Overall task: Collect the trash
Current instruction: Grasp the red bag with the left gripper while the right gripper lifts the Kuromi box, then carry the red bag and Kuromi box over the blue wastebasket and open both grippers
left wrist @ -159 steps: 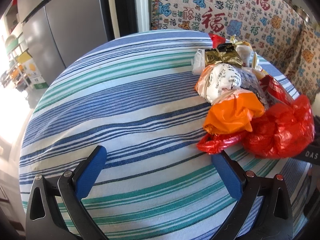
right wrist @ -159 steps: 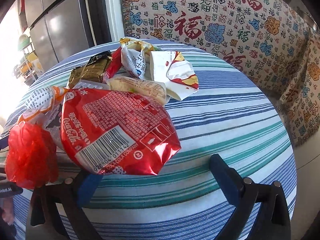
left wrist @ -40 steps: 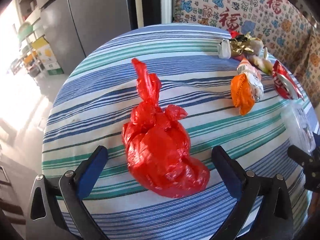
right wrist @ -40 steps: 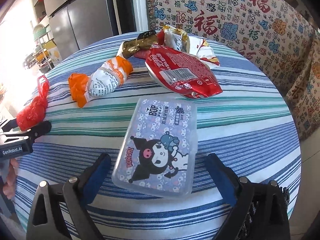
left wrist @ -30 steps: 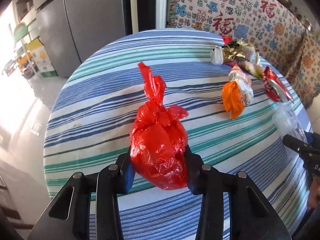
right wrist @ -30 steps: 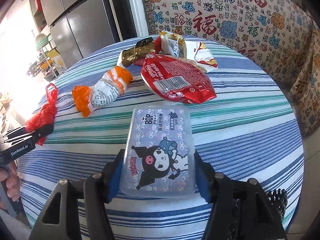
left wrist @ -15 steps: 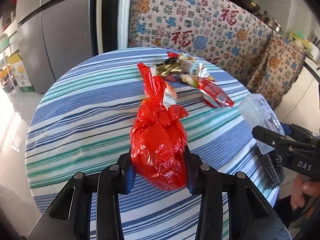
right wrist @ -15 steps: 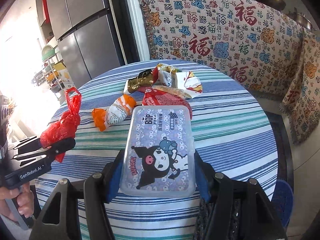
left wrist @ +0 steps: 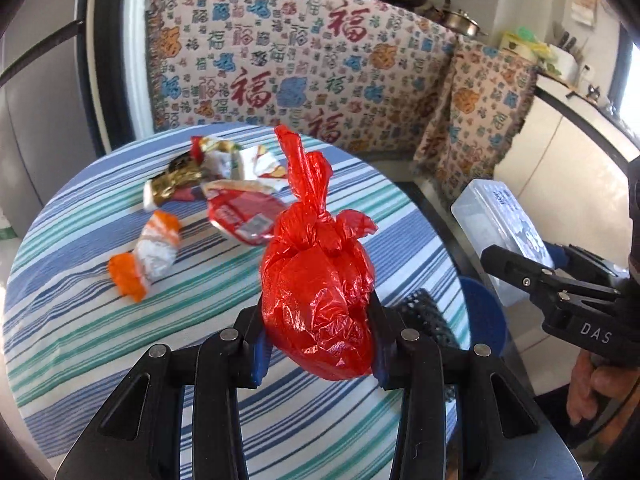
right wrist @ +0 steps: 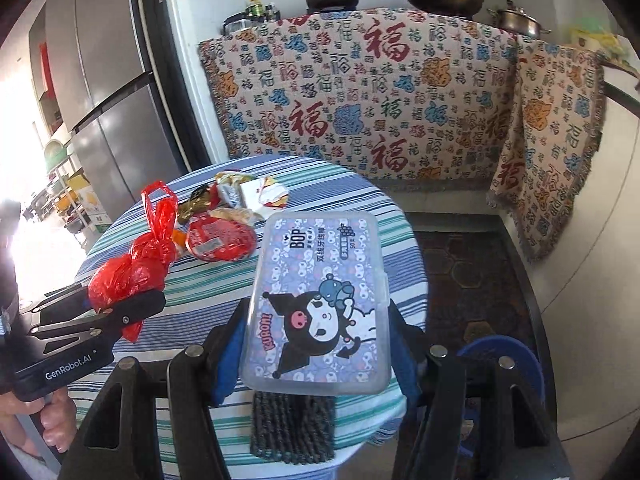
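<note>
Both loads lifted off the striped table (left wrist: 100, 320) since a second ago.
Left gripper (left wrist: 318, 340) clamped on red tied bag (left wrist: 316, 292); right gripper (right wrist: 318, 344) clamped on clear cartoon-print box (right wrist: 320, 300); wrappers (left wrist: 224, 200) remain on the cloth.

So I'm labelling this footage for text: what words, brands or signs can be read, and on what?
"BOP" and "KUROMI": plastic box in the right gripper; its Chinese line and small print are too small to read.
"GenRobot.AI": body of the left gripper.
"DAS": body of the right gripper, cut off, in the left wrist view.
"福": repeated on the patterned cloth.
Red wrapper on the table: print is blurred.
</note>
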Demonstrator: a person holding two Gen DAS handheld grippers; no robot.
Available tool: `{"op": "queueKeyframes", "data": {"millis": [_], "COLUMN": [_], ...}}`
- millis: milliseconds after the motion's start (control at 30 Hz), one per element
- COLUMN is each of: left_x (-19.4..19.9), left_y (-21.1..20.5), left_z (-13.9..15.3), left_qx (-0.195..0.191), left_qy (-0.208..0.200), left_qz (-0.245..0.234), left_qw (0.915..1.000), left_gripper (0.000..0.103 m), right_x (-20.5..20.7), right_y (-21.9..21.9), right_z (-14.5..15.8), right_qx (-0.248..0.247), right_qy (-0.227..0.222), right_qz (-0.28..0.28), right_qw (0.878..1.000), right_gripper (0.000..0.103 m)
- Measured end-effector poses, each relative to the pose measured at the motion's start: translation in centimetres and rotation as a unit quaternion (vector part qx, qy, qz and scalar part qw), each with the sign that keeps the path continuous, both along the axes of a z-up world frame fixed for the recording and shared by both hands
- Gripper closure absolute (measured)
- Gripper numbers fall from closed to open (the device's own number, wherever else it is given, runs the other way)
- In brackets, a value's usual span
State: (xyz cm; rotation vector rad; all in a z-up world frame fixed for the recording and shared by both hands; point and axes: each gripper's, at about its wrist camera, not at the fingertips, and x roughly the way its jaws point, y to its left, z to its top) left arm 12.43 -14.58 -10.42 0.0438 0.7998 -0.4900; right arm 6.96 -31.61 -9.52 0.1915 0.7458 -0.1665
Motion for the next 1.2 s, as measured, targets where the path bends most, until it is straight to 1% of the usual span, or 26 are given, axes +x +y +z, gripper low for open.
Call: {"op": "queueKeyframes", "data": {"millis": [167,333,567,733,900,1067,1200], "left_x": [-0.7,-1.7,-3.4,-4.3,-4.6,-4.9,-5.1], "left_y": [-5.0,-9.6,-15.4,-18.8,-22.2,-25.5,-28.1], "left_z": [0.4,0.7,0.9,0.1,-1.0,-2.4,-3.7], "left_qx": [-0.004,-0.004,-0.01,-0.015,-0.016,-0.01,0.001], "left_qy": [0.0,-0.003,-0.003,0.005,0.015,0.024,0.029], "left_qz": [-0.046,-0.089,-0.134,-0.158,-0.177,-0.199,-0.216], "left_qw": [0.999,0.996,0.991,0.9873,0.984,0.9796,0.976], "left_gripper": [0.064,0.064,0.064,0.064,0.064,0.064,0.064], "right_x": [-2.6,-5.2,-9.0,-11.2,-12.4,-13.4,-13.5], "right_y": [-4.4,-8.3,-13.0,-16.3,-19.1,-21.5,-23.1], "right_z": [0.5,0.9,0.8,-0.2,-1.5,-3.0,-4.5], "right_qx": [0.004,0.007,0.0,0.003,0.001,-0.004,-0.008], "right_qy": [-0.006,-0.012,-0.008,0.001,0.01,0.02,0.039], "right_qz": [-0.046,-0.087,-0.132,-0.161,-0.181,-0.189,-0.188], "right_qw": [0.999,0.996,0.991,0.987,0.983,0.982,0.981], "right_gripper": [0.04,0.04,0.04,0.04,0.04,0.04,0.04]}}
